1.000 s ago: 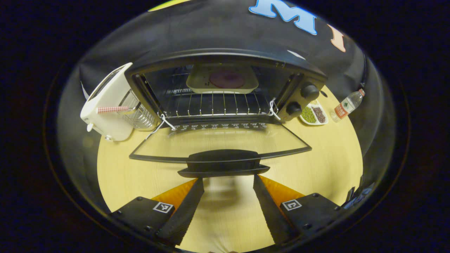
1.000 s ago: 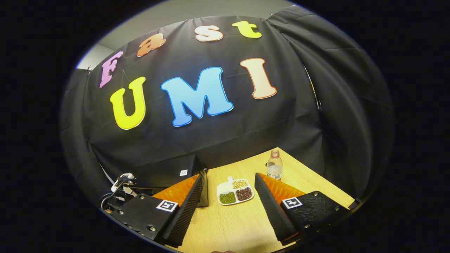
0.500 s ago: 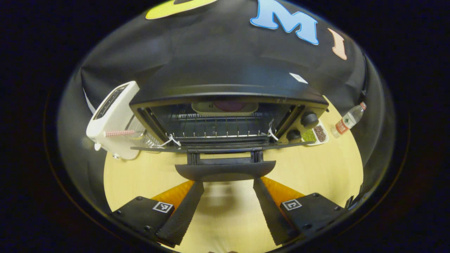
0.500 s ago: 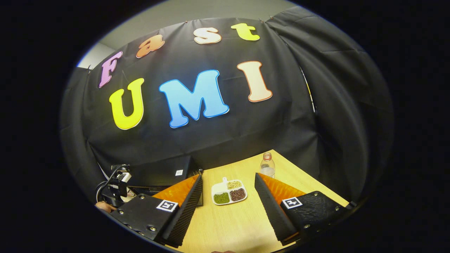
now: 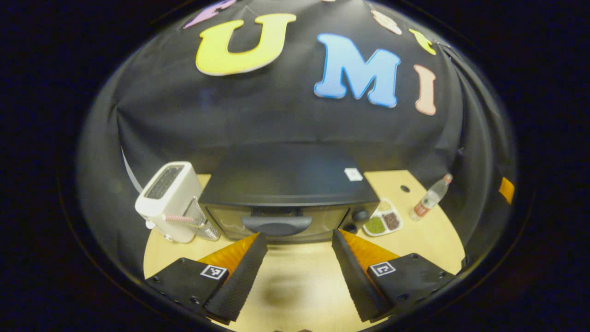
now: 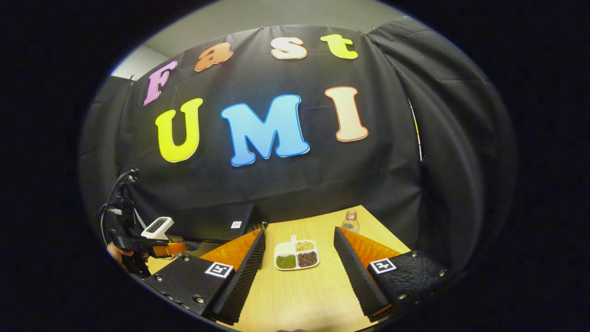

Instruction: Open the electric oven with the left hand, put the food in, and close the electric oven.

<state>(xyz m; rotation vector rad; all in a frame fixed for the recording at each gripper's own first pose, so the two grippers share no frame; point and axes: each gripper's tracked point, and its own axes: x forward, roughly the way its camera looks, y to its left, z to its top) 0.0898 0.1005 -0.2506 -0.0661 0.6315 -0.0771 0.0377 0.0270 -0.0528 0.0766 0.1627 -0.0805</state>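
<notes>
Oven (image 5: 288, 193) door shut at the counter's (image 5: 295, 286) back edge, left gripper (image 5: 297, 240) spread wide and empty before it, right gripper (image 6: 299, 240) likewise agape above sectioned dish (image 6: 296, 256)

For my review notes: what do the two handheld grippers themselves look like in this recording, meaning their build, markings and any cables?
Each gripper, left gripper and right gripper, has two wedge-shaped fingers with ridged inner faces, mounted on black blocks with screws. Each block carries a small square black-and-white marker. In the right gripper view the left gripper appears farther off, with black cables looping above it.
</notes>
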